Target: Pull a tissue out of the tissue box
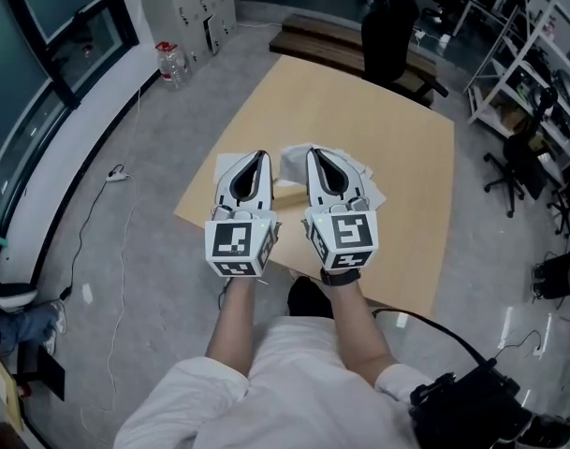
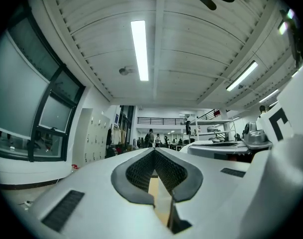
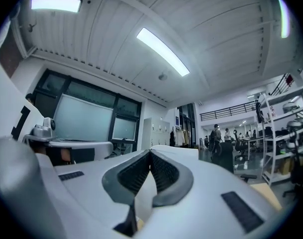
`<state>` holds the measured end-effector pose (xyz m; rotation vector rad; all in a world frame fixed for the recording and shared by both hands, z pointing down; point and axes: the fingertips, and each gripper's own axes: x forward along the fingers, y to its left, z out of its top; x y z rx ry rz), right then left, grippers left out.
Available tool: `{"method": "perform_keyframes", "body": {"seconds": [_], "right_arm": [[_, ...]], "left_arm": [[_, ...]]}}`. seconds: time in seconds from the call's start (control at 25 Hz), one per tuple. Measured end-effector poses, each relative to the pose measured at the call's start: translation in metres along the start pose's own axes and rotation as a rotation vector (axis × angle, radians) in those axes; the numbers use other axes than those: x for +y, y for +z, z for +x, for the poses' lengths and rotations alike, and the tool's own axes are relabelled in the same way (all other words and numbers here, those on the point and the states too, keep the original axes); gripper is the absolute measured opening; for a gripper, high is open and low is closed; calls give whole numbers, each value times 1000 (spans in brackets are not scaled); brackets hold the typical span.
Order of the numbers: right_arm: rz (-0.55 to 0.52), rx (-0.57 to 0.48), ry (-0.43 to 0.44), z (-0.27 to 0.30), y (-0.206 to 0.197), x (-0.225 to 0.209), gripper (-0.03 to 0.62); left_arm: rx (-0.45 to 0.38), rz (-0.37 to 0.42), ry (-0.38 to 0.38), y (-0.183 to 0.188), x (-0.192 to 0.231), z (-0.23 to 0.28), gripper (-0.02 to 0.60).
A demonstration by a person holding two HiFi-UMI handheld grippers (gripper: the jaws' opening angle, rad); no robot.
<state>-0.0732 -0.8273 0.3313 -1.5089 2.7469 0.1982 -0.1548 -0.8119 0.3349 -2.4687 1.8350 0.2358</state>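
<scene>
In the head view both grippers are held up side by side, close to the camera, over a light wooden table (image 1: 397,157). My left gripper (image 1: 260,157) and right gripper (image 1: 313,153) each have their jaws closed tip to tip with nothing between them. White tissue sheets (image 1: 292,165) lie on the table beneath them, mostly hidden by the grippers; I cannot make out a tissue box. The left gripper view looks level across the room, its left gripper (image 2: 153,151) jaws meeting at the tip. The right gripper view shows the same for the right gripper (image 3: 150,153).
A water bottle (image 1: 172,64) stands on the floor at the far left, near a loose cable (image 1: 116,174). A dark bench (image 1: 331,40) and a black chair (image 1: 389,26) sit beyond the table. Shelving (image 1: 518,54) and an office chair (image 1: 514,171) are at the right.
</scene>
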Motion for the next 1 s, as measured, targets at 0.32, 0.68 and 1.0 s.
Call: {"method": "perform_keyframes", "body": {"seconds": [0.32, 0.68, 1.0], "right_arm": [[-23, -17, -28, -10, 4, -8, 6], [-47, -37, -54, -16, 14, -9, 5], [-51, -50, -46, -29, 17, -7, 6]], "left_arm": [[-17, 3, -19, 2, -11, -1, 2], [-33, 18, -9, 11, -11, -7, 2], [-41, 27, -7, 15, -20, -15, 2]]}}
